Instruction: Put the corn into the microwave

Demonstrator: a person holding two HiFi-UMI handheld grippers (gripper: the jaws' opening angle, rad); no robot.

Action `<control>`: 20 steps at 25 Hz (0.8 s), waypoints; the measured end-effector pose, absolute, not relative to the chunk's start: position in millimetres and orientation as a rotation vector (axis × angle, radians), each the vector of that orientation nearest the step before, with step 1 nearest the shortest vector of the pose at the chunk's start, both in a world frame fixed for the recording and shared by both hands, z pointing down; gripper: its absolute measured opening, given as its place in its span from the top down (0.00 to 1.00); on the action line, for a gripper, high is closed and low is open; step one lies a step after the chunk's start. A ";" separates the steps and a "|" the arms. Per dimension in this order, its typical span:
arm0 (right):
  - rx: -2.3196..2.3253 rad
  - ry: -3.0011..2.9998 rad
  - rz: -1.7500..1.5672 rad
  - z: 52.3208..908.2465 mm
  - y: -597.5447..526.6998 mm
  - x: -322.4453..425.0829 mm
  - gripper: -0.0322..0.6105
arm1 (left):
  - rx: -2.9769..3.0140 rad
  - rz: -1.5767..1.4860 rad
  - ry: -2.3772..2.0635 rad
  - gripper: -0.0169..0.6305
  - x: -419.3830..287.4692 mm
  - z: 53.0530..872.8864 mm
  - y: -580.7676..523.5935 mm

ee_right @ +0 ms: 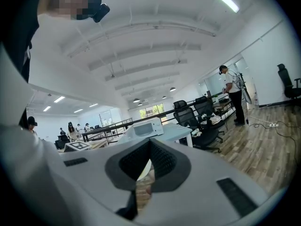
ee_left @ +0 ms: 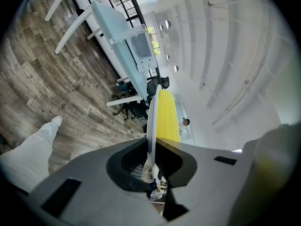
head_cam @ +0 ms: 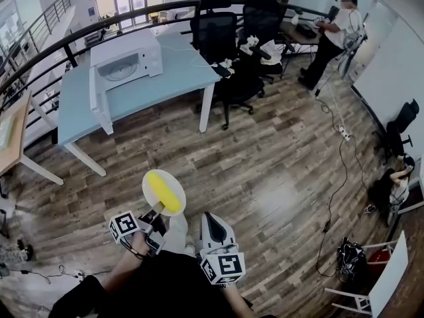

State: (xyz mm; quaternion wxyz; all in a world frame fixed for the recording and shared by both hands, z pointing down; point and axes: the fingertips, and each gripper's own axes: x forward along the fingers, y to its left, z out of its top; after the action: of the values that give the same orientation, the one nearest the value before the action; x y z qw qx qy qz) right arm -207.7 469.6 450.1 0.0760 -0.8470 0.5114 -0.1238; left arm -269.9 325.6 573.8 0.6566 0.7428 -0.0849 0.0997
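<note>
Carry step, I'd say. The corn (head_cam: 165, 192) lies on a white plate (head_cam: 151, 176), and the left tongs (head_cam: 154, 214) are clamped on the plate's near rim. In the left gripper view the plate shows edge-on betw. the pads w/ the yellow cob on one face. The right tongs (head_cam: 211, 217) are closed together w/ nothing betw. them, held just beside the left.

The microwave (head_cam: 126, 59) sits on the pale blue surface (head_cam: 179, 68), well ahead across the wood floor. Its door (head_cam: 99, 101) is swung open and the turntable shows.

To do this bit well:
- Keep the plate flat. The grip is on one rim only, so the far side will prob. want to sag, and a round cob rolls easily.
- No wrist roll, and steady steps.
- Come at the open front square-on, and mind the door sticking out on the left side.
- The right tongs are free, so they could steady the far rim or hold the door back if needed.
- Go in low over the turntable and set the plate down fully before letting go.
- Mind the office chairs (head_cam: 218, 38) by the surface's end.
</note>
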 end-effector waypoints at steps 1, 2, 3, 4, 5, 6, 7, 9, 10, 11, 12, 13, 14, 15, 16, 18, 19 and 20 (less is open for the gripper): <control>-2.539 1.535 -0.376 450.7 467.0 -203.7 0.94 | 1.685 0.227 -0.191 0.93 -265.6 572.8 323.6; -2.540 1.536 -0.379 450.7 464.3 -199.4 0.94 | 1.686 0.226 -0.188 0.93 -261.3 573.0 321.1; -2.541 1.537 -0.381 450.6 461.5 -194.9 0.94 | 1.687 0.224 -0.185 0.93 -257.0 573.6 318.2; -2.540 1.537 -0.383 450.8 458.4 -190.5 0.94 | 1.686 0.224 -0.185 0.93 -252.5 573.6 315.1; -2.540 1.536 -0.386 451.2 455.2 -186.0 0.94 | 1.684 0.224 -0.188 0.93 -247.9 573.1 311.7; -2.539 1.535 -0.391 452.3 452.1 -181.5 0.94 | 1.682 0.225 -0.191 0.93 -243.1 573.1 308.1; -2.539 1.533 -0.397 454.3 449.3 -177.2 0.94 | 1.680 0.225 -0.193 0.93 -238.5 574.6 304.6; -2.538 1.529 -0.411 458.3 444.0 -167.7 0.94 | 1.677 0.225 -0.193 0.93 -229.3 578.3 298.5; -2.539 1.525 -0.414 458.7 441.2 -162.0 0.94 | 1.676 0.226 -0.193 0.93 -224.1 578.8 295.7; -2.541 1.522 -0.416 458.1 438.2 -156.2 0.94 | 1.676 0.227 -0.192 0.93 -218.9 578.6 292.8; -2.544 1.519 -0.417 456.9 434.9 -150.6 0.94 | 1.676 0.228 -0.192 0.93 -213.8 578.0 289.6; -2.546 1.518 -0.417 455.3 431.1 -145.4 0.94 | 1.676 0.230 -0.192 0.93 -209.1 577.2 285.9; -2.548 1.516 -0.418 453.8 426.8 -140.4 0.94 | 1.677 0.231 -0.193 0.93 -204.5 576.4 281.7; -2.547 1.515 -0.419 453.1 422.5 -135.8 0.94 | 1.677 0.233 -0.193 0.93 -200.0 575.8 277.4; -2.545 1.514 -0.421 453.6 418.3 -131.6 0.94 | 1.676 0.235 -0.194 0.93 -195.6 575.5 273.2; -2.540 1.510 -0.427 455.3 410.9 -123.4 0.94 | 1.676 0.239 -0.194 0.93 -186.6 575.1 264.9; -2.541 1.506 -0.429 454.9 407.7 -118.8 0.94 | 1.677 0.241 -0.193 0.93 -181.5 574.5 261.1; -2.545 1.502 -0.431 453.9 404.7 -114.0 0.94 | 1.676 0.243 -0.191 0.93 -176.0 573.7 257.6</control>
State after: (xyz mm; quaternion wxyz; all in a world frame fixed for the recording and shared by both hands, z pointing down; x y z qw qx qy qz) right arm -114.0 404.7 453.9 0.0776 -0.8496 0.5014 -0.1439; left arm -176.0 257.6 573.7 0.6583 0.7403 -0.0842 0.1074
